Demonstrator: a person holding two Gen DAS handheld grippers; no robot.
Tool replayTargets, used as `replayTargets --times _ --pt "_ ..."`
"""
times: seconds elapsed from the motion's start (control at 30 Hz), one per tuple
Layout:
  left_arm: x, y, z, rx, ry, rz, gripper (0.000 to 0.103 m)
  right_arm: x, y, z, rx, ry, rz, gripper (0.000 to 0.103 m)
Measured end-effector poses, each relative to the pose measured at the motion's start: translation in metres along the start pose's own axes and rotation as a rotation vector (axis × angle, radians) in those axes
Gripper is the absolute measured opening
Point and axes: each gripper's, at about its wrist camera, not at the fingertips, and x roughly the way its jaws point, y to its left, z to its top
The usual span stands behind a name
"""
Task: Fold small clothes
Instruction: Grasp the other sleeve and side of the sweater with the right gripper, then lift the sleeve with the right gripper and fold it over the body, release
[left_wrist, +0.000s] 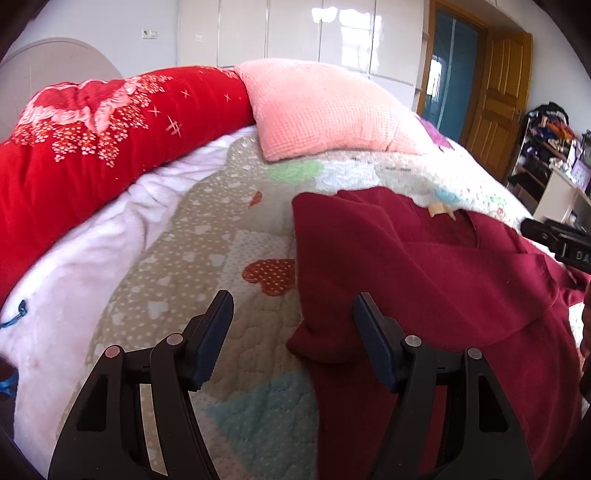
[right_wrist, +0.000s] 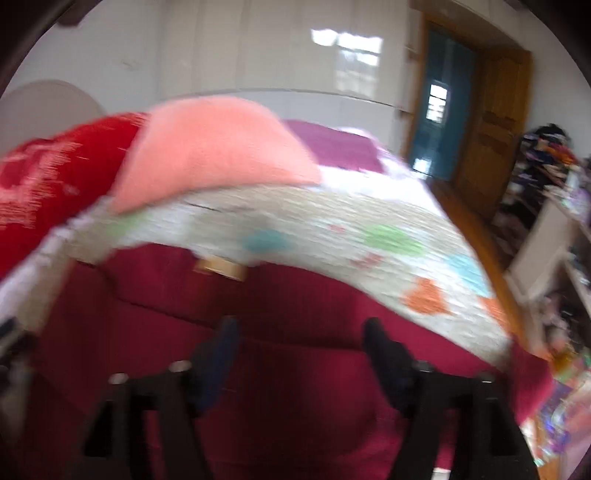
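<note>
A dark red sweater (left_wrist: 424, 280) lies on the patterned quilt (left_wrist: 207, 251) of a bed, its neck label toward the pillows. My left gripper (left_wrist: 293, 299) is open and empty, hovering over the sweater's left edge, where a fold sticks out between the fingers. The right gripper's body (left_wrist: 561, 240) pokes in at the right of the left wrist view. In the blurred right wrist view my right gripper (right_wrist: 301, 332) is open and empty above the sweater's middle (right_wrist: 295, 369).
A red floral duvet (left_wrist: 92, 147) and a pink pillow (left_wrist: 325, 110) lie at the head of the bed. A white fleece sheet (left_wrist: 74, 273) is on the left. A cluttered shelf (left_wrist: 550, 147) and a wooden door (left_wrist: 498, 92) stand to the right.
</note>
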Motion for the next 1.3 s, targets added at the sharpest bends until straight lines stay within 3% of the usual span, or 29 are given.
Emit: replayTargets --times 0.07,0.13,0.2,0.27,0.33,0.43,0.5,0.63,0.73,0.8,0.83,0.87,0.9,0.93,1.07,1.13,1.17,1.3 --pt "0.007 -0.001 -0.002 0.001 0.032 0.016 0.068 0.010 0.031 0.006 -0.036 0.041 0.136 0.074" --pt "0.014 0.003 -0.004 -0.020 0.066 0.011 0.068 0.028 0.064 0.009 -0.072 0.092 0.211 0.069" --pt "0.016 0.008 -0.005 -0.048 0.081 0.001 0.073 0.044 0.095 0.009 -0.136 0.115 0.233 0.038" --pt "0.017 0.012 -0.006 -0.069 0.087 0.002 0.078 0.062 0.127 0.006 -0.206 0.146 0.242 0.024" --pt "0.018 0.013 -0.007 -0.080 0.092 -0.006 0.078 0.079 0.149 0.005 -0.229 0.161 0.248 0.018" --pt "0.017 0.014 -0.008 -0.085 0.088 -0.005 0.078 0.102 0.164 0.005 -0.278 0.149 0.169 0.018" --pt "0.016 0.013 -0.009 -0.077 0.087 -0.002 0.078 0.104 0.157 0.012 -0.232 0.163 0.160 0.018" --pt "0.015 0.013 -0.009 -0.079 0.088 0.000 0.078 0.065 0.114 0.004 -0.147 0.163 0.189 0.019" --pt "0.015 0.012 -0.010 -0.077 0.087 0.006 0.078 0.034 0.078 -0.021 -0.123 0.157 0.171 0.028" --pt "0.014 0.010 -0.010 -0.073 0.080 0.011 0.078 0.026 0.055 -0.040 -0.120 0.155 0.087 0.045" --pt "0.013 0.010 -0.010 -0.069 0.072 0.013 0.078 0.029 0.042 -0.051 -0.115 0.173 0.028 0.048" --pt "0.010 0.009 -0.009 -0.063 0.059 0.020 0.078 0.034 0.029 -0.058 -0.091 0.199 0.020 0.050" --pt "0.003 0.007 -0.008 -0.054 0.031 0.031 0.078 0.031 0.013 -0.061 -0.025 0.190 0.086 0.050" --pt "-0.003 0.006 -0.007 -0.051 0.010 0.035 0.078 0.027 0.006 -0.059 0.010 0.200 0.094 0.050" --pt "-0.027 -0.001 -0.001 -0.048 -0.083 -0.033 0.078 0.001 -0.022 -0.059 0.039 0.152 0.021 0.051" --pt "-0.026 -0.008 -0.001 -0.022 -0.074 -0.058 0.078 0.011 -0.039 -0.070 0.044 0.224 -0.025 0.052" --pt "-0.024 -0.012 -0.002 -0.007 -0.057 -0.063 0.078 0.012 -0.043 -0.073 0.049 0.237 0.007 0.052" --pt "-0.005 -0.024 -0.008 0.032 0.030 -0.078 0.078 -0.013 -0.060 -0.068 0.092 0.204 0.048 0.052"
